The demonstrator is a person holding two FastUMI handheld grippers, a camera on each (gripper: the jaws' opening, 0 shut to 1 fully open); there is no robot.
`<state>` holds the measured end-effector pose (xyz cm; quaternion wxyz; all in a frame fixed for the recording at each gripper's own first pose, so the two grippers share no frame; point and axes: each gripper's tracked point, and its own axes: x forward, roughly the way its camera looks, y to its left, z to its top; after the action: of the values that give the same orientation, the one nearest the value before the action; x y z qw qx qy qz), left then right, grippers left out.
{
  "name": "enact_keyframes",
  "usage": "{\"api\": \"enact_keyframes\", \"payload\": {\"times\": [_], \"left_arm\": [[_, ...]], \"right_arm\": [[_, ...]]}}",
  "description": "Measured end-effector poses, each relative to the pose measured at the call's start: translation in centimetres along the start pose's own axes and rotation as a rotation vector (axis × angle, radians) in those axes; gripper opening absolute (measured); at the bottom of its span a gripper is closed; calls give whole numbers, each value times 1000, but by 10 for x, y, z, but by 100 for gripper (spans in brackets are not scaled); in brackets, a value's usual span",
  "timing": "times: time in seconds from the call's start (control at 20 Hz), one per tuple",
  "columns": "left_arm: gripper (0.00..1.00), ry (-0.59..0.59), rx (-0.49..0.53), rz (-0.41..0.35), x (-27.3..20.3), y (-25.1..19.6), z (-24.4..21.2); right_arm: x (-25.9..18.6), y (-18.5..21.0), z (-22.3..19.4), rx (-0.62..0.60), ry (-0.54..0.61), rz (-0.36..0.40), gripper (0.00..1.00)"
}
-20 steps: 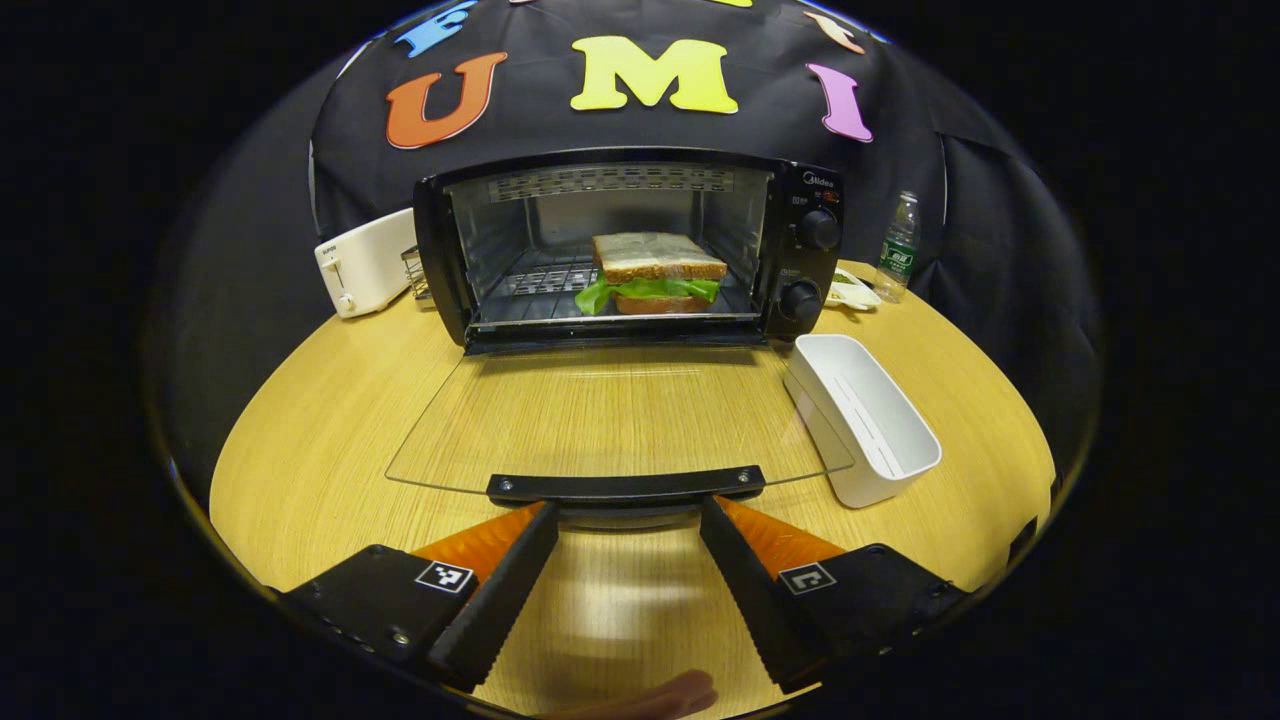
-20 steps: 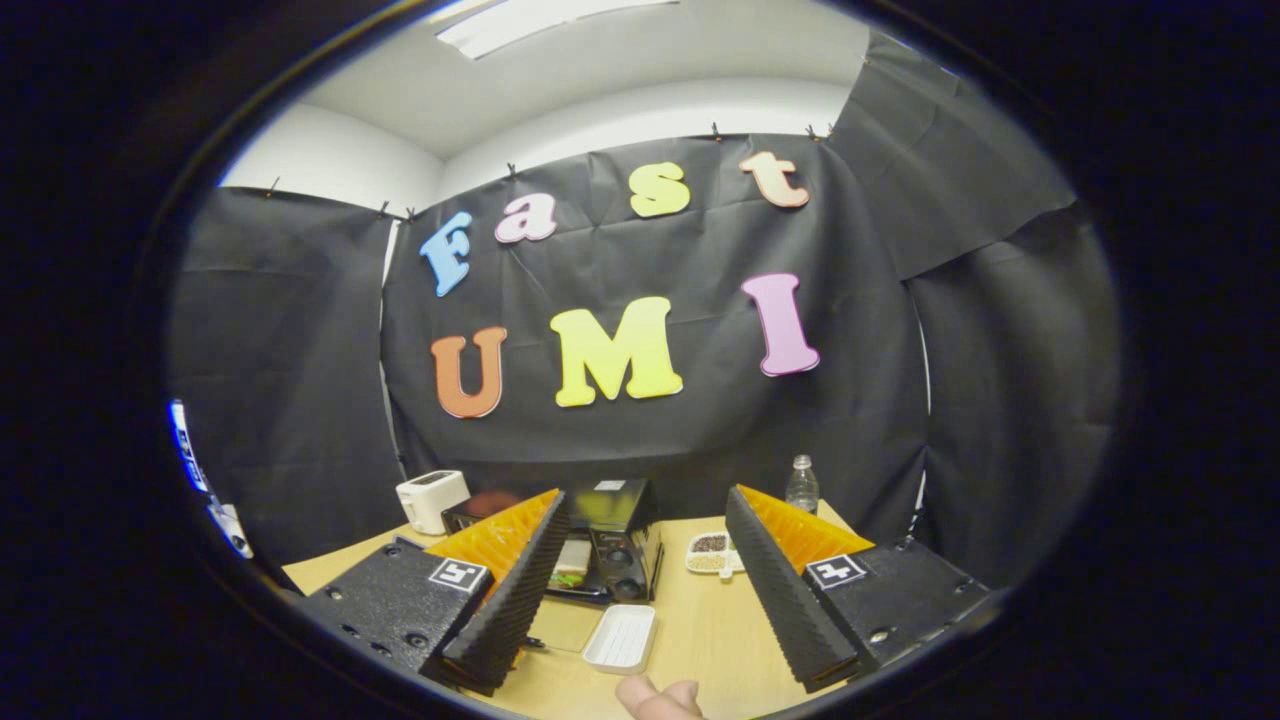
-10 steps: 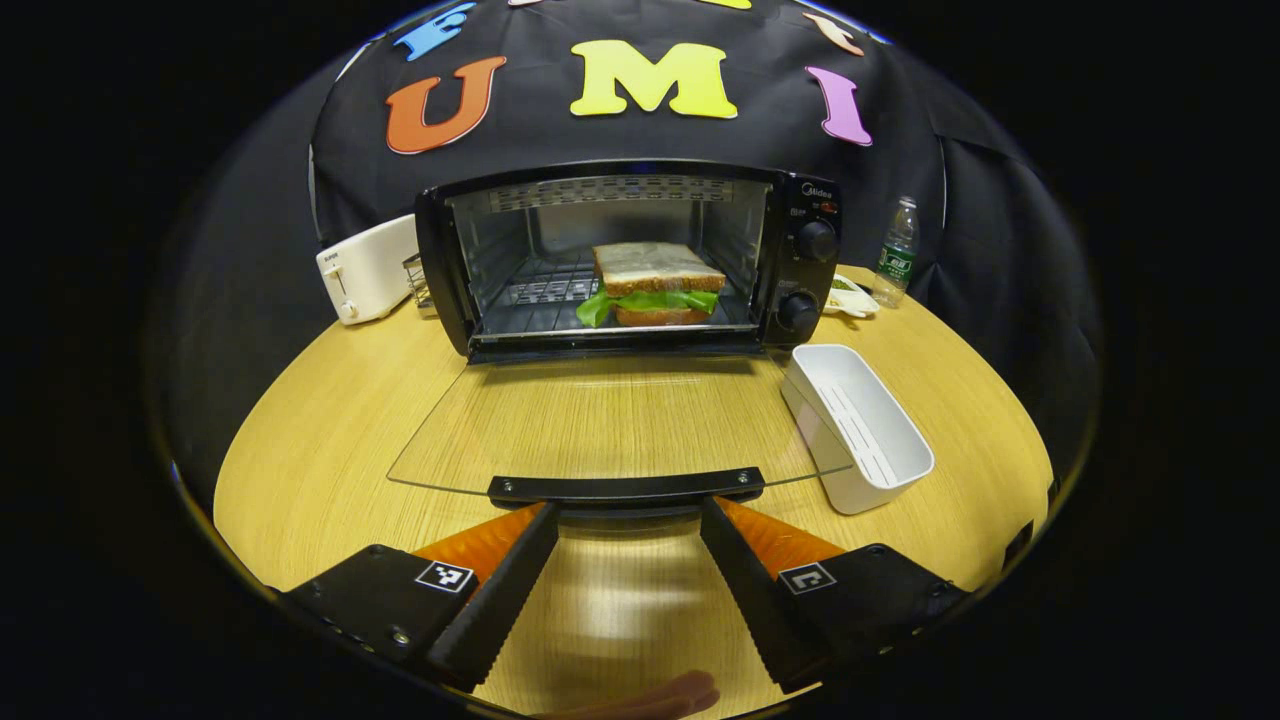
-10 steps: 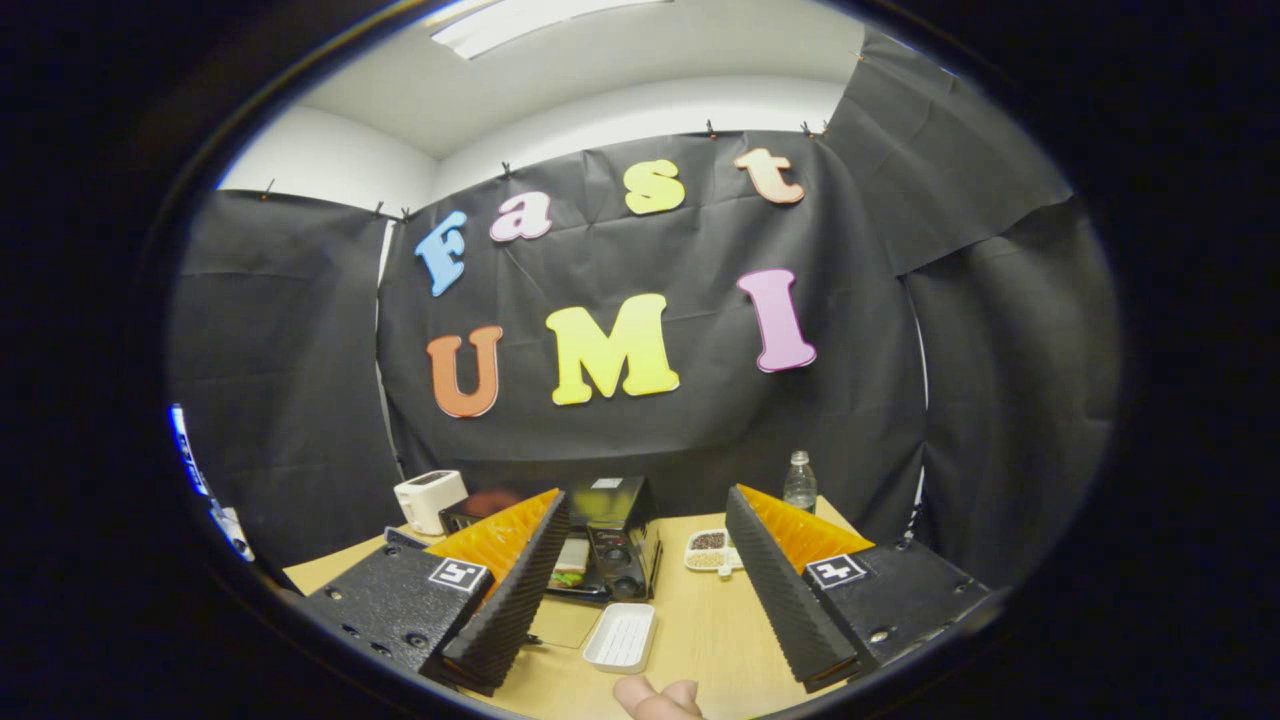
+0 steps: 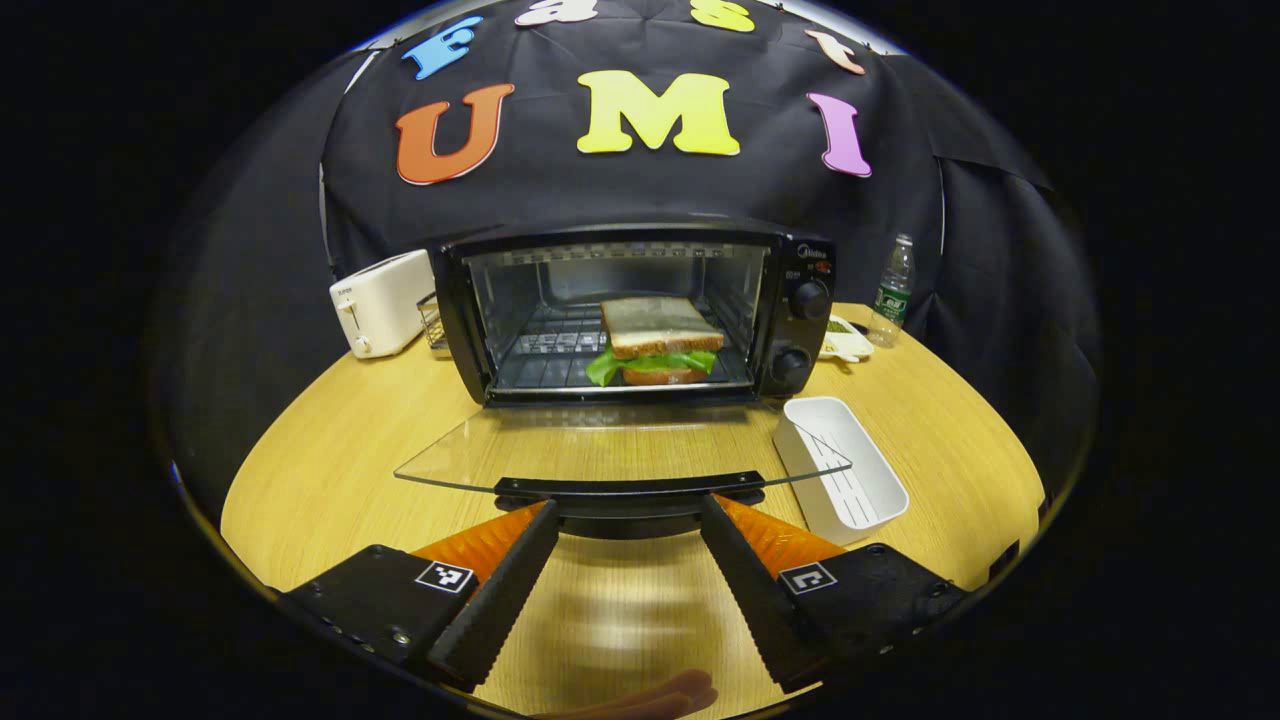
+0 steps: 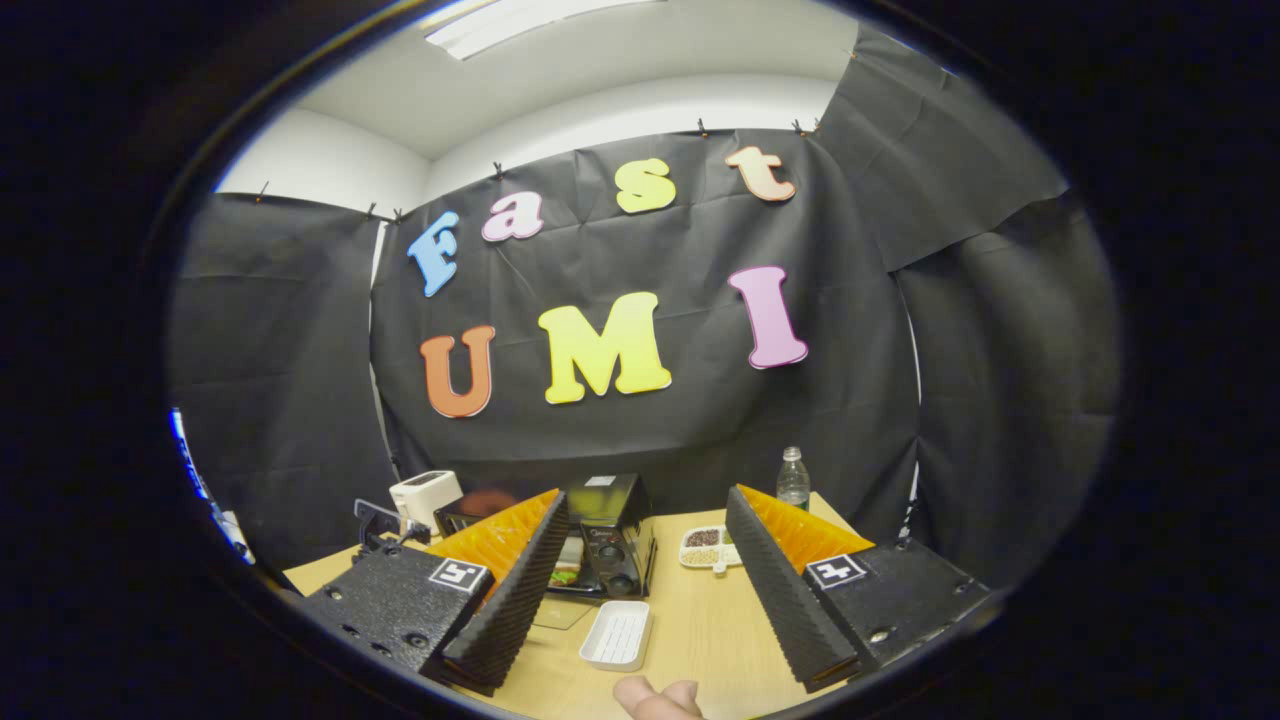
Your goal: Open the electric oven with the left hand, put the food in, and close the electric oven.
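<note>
In the left gripper view, the left gripper (image 5: 628,512) is seen low over a round wooden surface (image 5: 320,470), its jaws spread wide and placed at either end of the dark handle (image 5: 630,487) of the oven's glass door (image 5: 620,450); whether the fingers touch the handle cannot be told; the door is seen hanging open, raised a little from the surface; behind it the black electric oven (image 5: 640,310) is shown with a sandwich (image 5: 658,340) of bread and green lettuce lying on the wire rack inside; a white toaster (image 5: 382,302) is placed just to the left of the oven, a white rectangular tray (image 5: 842,468) near its right front corner, and a clear water bottle (image 5: 892,290) farther back on the right; in the right gripper view, the right gripper (image 6: 645,565) is held high and well back from the surface, its jaws wide apart with nothing between them; the oven (image 6: 605,535), the tray (image 6: 620,636), a small divided dish (image 6: 708,547) and the bottle (image 6: 793,480) are seen far below, and part of a fingertip (image 6: 655,697) is shown at the bottom edge.
</note>
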<state>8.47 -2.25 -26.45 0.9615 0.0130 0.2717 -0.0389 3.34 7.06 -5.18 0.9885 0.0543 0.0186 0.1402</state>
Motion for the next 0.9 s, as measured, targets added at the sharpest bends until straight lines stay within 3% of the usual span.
{"api": "enact_keyframes", "payload": {"times": [0.05, 0.1, 0.15, 0.4, 0.6, 0.9], "left_arm": [[95, -17, 1, -2, 0, 1, 7], [88, -32, 4, -2, -1, 2, 14], [97, -47, 9, -3, -1, 2, 23], [97, -135, 16, -12, 1, 5, 68], [98, -166, 2, -17, 14, 9, 100], [97, -177, 2, -5, 46, 18, 132]], "right_arm": [[0, 0, 0, -1, -1, 1, 96], [-2, -1, 0, -2, -3, 0, 96], [-1, 0, 0, -3, -5, 0, 96], [-2, -2, 1, -11, -6, -2, 96], [-3, -9, 1, -24, -4, -19, 100], [-5, -22, -1, -47, 3, -50, 96]]}}
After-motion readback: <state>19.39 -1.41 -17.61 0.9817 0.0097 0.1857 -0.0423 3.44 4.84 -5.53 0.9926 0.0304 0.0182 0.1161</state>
